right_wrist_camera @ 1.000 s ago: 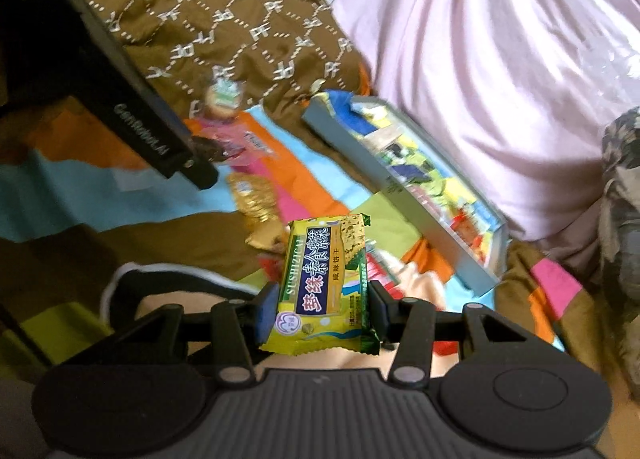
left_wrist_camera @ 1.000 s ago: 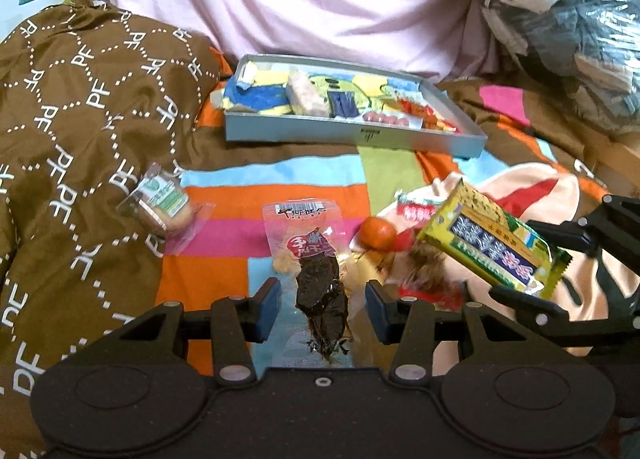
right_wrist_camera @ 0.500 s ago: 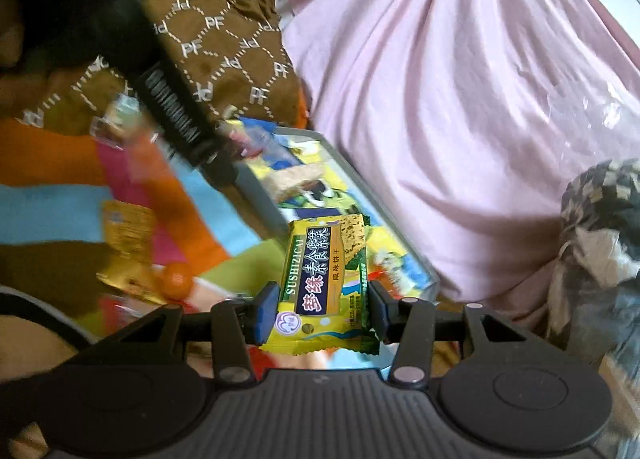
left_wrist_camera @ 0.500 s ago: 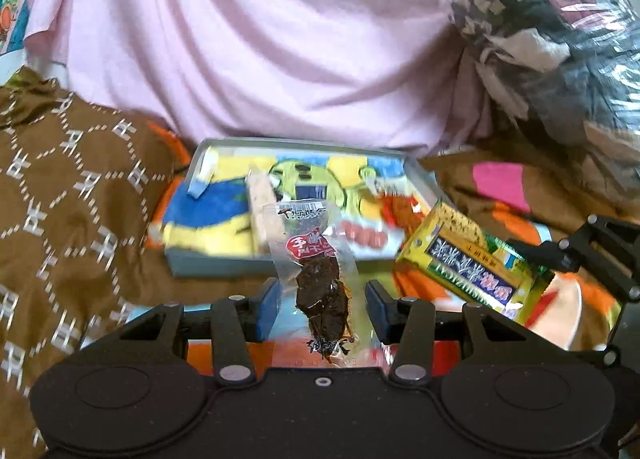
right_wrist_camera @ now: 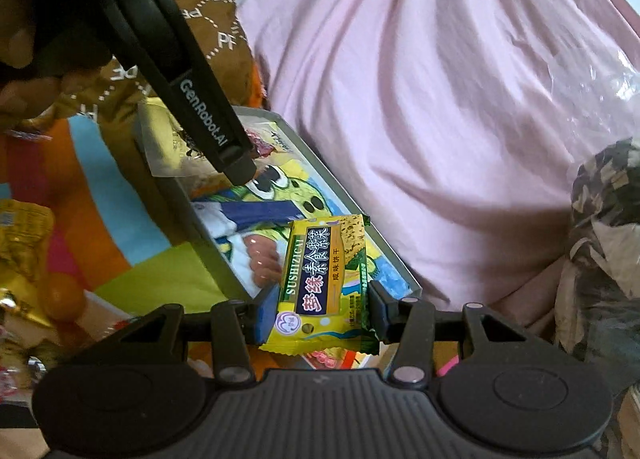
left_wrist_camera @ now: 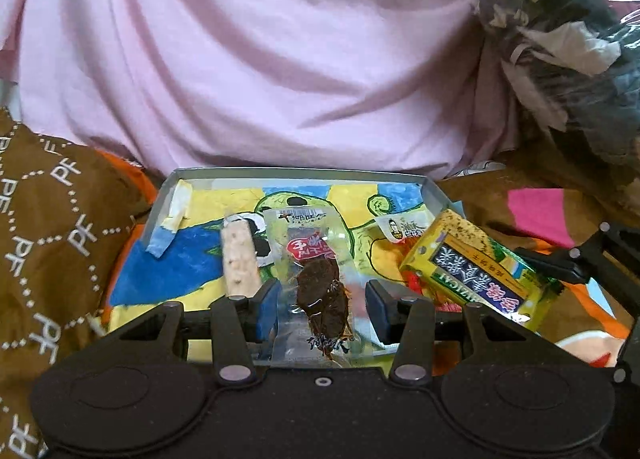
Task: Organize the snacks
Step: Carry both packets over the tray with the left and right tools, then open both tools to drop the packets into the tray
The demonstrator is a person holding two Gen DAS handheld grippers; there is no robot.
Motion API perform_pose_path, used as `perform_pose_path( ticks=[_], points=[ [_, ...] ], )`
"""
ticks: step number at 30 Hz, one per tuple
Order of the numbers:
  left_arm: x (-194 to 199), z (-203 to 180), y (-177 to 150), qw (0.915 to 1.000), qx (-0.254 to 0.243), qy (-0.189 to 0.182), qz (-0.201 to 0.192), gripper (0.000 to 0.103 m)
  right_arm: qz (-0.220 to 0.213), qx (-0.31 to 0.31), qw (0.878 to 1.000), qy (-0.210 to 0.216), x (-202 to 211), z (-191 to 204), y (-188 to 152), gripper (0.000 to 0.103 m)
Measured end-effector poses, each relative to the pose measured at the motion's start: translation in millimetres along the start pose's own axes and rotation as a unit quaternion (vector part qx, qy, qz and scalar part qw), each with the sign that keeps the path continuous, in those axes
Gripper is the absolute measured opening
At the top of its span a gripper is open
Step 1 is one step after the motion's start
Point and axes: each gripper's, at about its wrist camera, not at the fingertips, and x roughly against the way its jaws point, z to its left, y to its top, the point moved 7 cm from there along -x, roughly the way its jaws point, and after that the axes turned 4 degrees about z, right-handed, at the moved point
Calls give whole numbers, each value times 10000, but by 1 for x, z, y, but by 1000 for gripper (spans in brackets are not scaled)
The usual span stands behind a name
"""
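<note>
My left gripper (left_wrist_camera: 322, 305) is shut on a clear packet of dark dried meat (left_wrist_camera: 320, 283) and holds it over the near edge of the grey tray (left_wrist_camera: 296, 175). The tray has a cartoon picture lining and holds a pale snack bar (left_wrist_camera: 239, 259) and a small packet (left_wrist_camera: 402, 227). My right gripper (right_wrist_camera: 323, 309) is shut on a yellow-green cracker pack (right_wrist_camera: 326, 279), held above the tray's (right_wrist_camera: 362, 219) right end. That pack also shows in the left wrist view (left_wrist_camera: 476, 271). The left gripper's finger (right_wrist_camera: 208, 127) reaches over the tray in the right wrist view.
A pink sheet (left_wrist_camera: 280, 59) rises behind the tray. A brown patterned blanket (left_wrist_camera: 48, 227) lies left. A plastic-wrapped bundle (left_wrist_camera: 568, 31) sits at the right. On the striped cover (right_wrist_camera: 92, 195) lie gold wrappers (right_wrist_camera: 24, 235) and an orange round snack (right_wrist_camera: 64, 299).
Both grippers have moved forward from the striped cover to the tray, each carrying its packet. The tray now fills the middle of both views.
</note>
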Motion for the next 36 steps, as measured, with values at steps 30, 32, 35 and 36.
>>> perform_pose_path(
  ticks=[30, 32, 35, 36],
  points=[
    [-75, 4, 6, 9973, 387, 527, 341, 49, 969, -2498, 9625, 426, -80, -48, -35, 52],
    [-76, 5, 4, 9971, 372, 553, 369, 48, 959, -2515, 9622, 417, -79, -47, -35, 52],
    [-76, 6, 2, 9968, 386, 584, 386, 50, 951, -2547, 9615, 408, -80, -47, -35, 53],
    [-76, 6, 1, 9967, 390, 597, 384, 51, 949, -2560, 9611, 419, -80, -47, -35, 55]
  ],
)
